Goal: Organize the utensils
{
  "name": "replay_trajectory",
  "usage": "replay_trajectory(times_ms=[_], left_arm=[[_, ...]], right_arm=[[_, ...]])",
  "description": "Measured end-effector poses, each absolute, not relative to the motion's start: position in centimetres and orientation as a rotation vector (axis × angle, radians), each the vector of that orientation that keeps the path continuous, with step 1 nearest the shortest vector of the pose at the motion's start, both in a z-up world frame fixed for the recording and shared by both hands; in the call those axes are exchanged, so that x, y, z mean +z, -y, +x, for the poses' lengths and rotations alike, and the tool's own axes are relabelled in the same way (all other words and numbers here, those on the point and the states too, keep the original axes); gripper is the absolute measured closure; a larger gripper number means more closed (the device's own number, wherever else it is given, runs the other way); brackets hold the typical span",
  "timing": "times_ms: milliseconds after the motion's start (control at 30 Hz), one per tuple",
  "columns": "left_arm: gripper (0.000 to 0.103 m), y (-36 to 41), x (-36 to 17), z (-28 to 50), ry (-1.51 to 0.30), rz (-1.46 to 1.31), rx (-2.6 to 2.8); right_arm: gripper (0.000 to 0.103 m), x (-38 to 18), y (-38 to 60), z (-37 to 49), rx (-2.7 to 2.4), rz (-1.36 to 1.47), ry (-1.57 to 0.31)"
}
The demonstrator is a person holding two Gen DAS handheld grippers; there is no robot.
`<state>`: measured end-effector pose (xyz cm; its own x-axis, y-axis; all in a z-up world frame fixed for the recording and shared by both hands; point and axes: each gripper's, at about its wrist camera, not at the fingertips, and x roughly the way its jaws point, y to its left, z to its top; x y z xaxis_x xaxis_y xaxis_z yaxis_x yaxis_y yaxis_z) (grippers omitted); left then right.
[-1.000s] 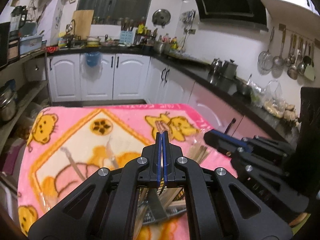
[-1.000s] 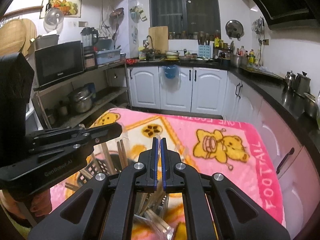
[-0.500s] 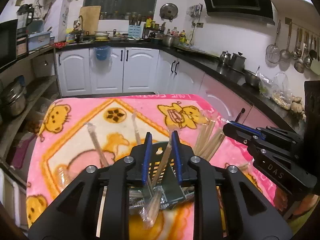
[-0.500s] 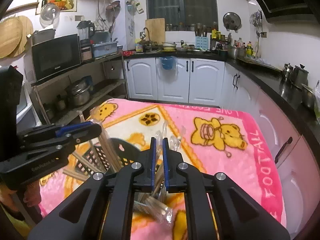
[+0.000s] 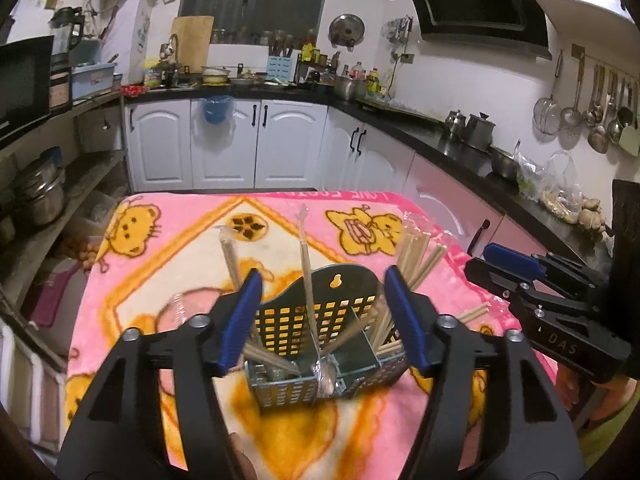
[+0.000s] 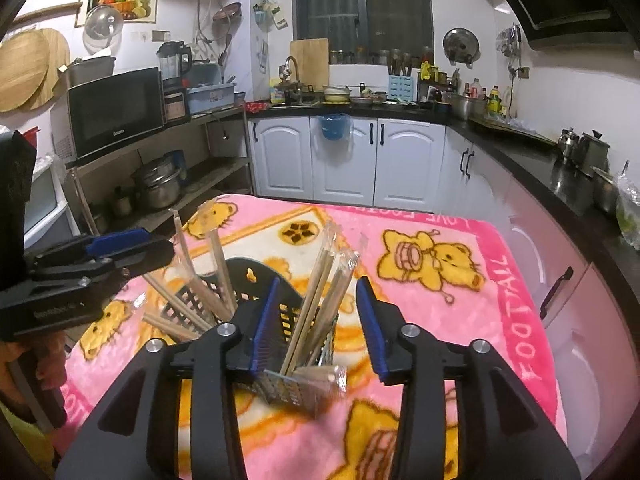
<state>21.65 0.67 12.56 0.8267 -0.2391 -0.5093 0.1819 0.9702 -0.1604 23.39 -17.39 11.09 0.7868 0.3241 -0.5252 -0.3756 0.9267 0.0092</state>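
A dark perforated utensil holder (image 5: 320, 320) stands on the pink blanket (image 5: 168, 272). It holds wrapped chopsticks (image 5: 306, 264) and bare wooden chopsticks (image 5: 416, 256) that stick up. My left gripper (image 5: 322, 320) is open and empty, its blue pads on either side of the holder, just in front of it. My right gripper (image 6: 316, 328) is open and empty over the same holder (image 6: 248, 284), with wrapped chopsticks (image 6: 324, 276) rising between its jaws. Each gripper shows in the other's view: the right one (image 5: 536, 280) and the left one (image 6: 92, 256).
The blanket covers a table in a kitchen. White cabinets (image 5: 224, 144) and a black counter (image 5: 460, 140) run behind and to the right. Shelves with pots (image 6: 156, 188) and a microwave (image 6: 116, 112) stand at the left.
Both grippers were shut a second ago and have opened wide. Both have pulled back from the holder, and the chopsticks they let go now stand in it.
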Motion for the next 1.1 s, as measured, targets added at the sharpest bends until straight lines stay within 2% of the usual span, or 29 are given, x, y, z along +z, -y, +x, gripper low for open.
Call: replay_trajectory(times_ms=[167, 333, 433, 500, 567, 767, 933, 1000, 1100], left_arm=[[0.022, -1.3, 12.8, 19.9, -0.538, -0.114, -0.208], [0.011, -1.8, 12.6, 18.2, -0.526, -0.119, -0.184], [0.011, -2.1, 12.2, 17.0, -0.525, -0.124, -0.174], [0.011, -2.3, 11.8, 16.2, -0.528, -0.121, -0.162], [0.011, -2.4, 11.4, 15.5, -0.533, -0.12, -0.151], [0.011, -2.2, 9.7, 13.8, -0.555, -0.11, -0.123], [0.011, -2.2, 7.7, 12.4, -0.577, -0.122, -0.092], [0.011, -2.2, 7.1, 11.8, -0.57, -0.125, -0.073], [0.011, -2.3, 5.9, 10.8, -0.558, -0.128, -0.059]], right_arm=[[0.051, 11.2, 17.8, 21.3, 0.381, -0.1, -0.531], [0.041, 10.8, 17.9, 19.3, 0.389, -0.104, -0.524], [0.032, 10.3, 17.9, 18.2, 0.391, -0.101, -0.523], [0.03, 9.9, 17.7, 17.5, 0.398, -0.098, -0.527], [0.023, 9.4, 17.7, 16.6, 0.401, -0.095, -0.527], [0.012, 8.1, 17.4, 14.4, 0.403, -0.096, -0.521], [0.012, 6.6, 17.2, 13.0, 0.395, -0.1, -0.533], [0.008, 5.6, 17.2, 12.3, 0.384, -0.099, -0.533], [0.007, 4.4, 17.4, 11.6, 0.38, -0.088, -0.527]])
